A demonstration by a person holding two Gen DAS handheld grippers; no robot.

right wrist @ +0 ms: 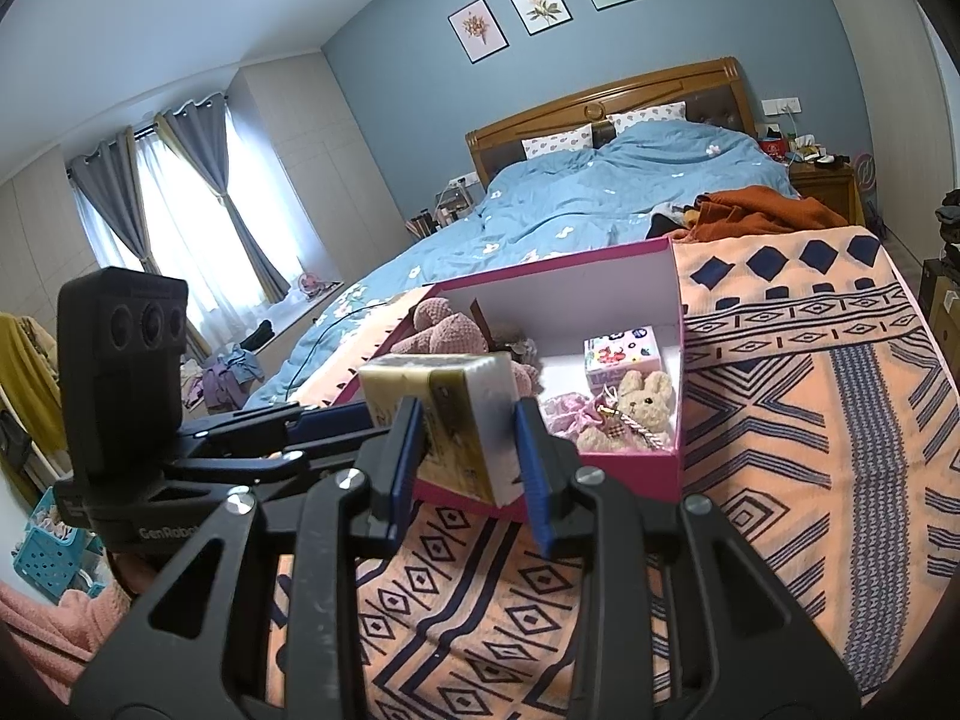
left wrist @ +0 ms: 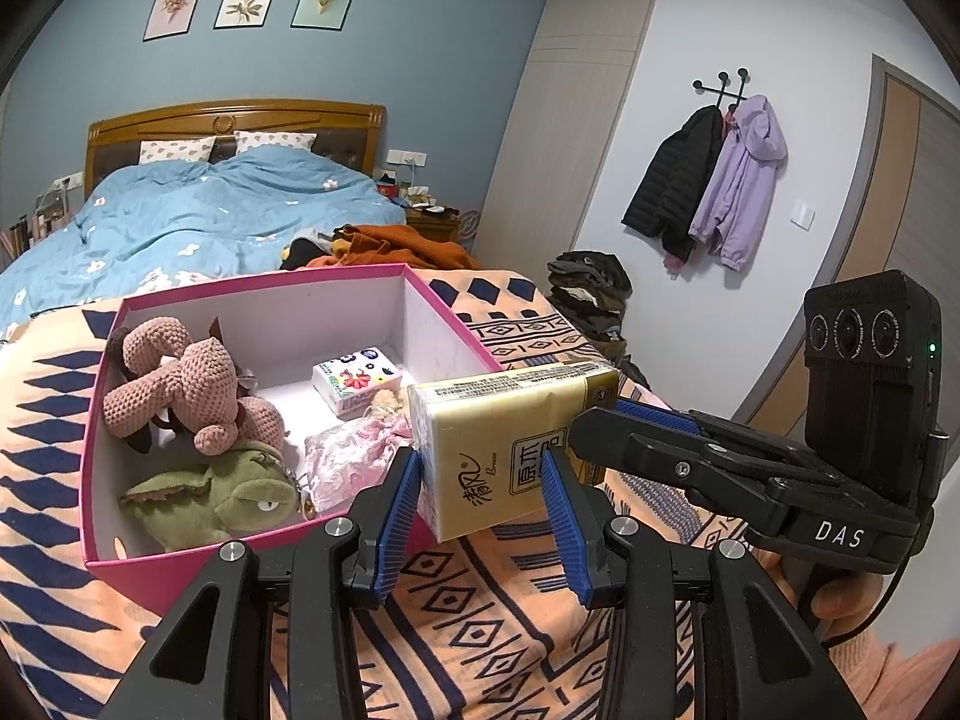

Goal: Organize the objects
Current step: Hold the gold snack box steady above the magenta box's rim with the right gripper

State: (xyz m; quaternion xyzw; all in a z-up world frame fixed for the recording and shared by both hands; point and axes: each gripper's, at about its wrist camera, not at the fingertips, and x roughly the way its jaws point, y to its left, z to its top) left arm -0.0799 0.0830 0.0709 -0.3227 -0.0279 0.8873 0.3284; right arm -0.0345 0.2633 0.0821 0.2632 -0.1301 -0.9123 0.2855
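Left wrist view had the yellow tissue pack (left wrist: 504, 444) mid-frame over the pink box's (left wrist: 264, 570) near corner, long axis running up-right, both left gripper (left wrist: 483, 504) and right gripper (left wrist: 606, 420) clamped on it

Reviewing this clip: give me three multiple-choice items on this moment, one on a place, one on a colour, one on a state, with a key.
1. Where does the flowered tissue pack lie?
A. inside the pink box
B. on the blue duvet
C. on the patterned blanket

2. What colour are the gripper pads?
A. red
B. blue
C. white

3. How is the yellow tissue pack held?
A. by the left gripper only
B. by both, the right gripper too
C. it lies free in the box

Key: 1 A, it rests on the box floor. 2 B, ridged blue strips line the fingers. 3 B, each wrist view shows pads pressing its sides.
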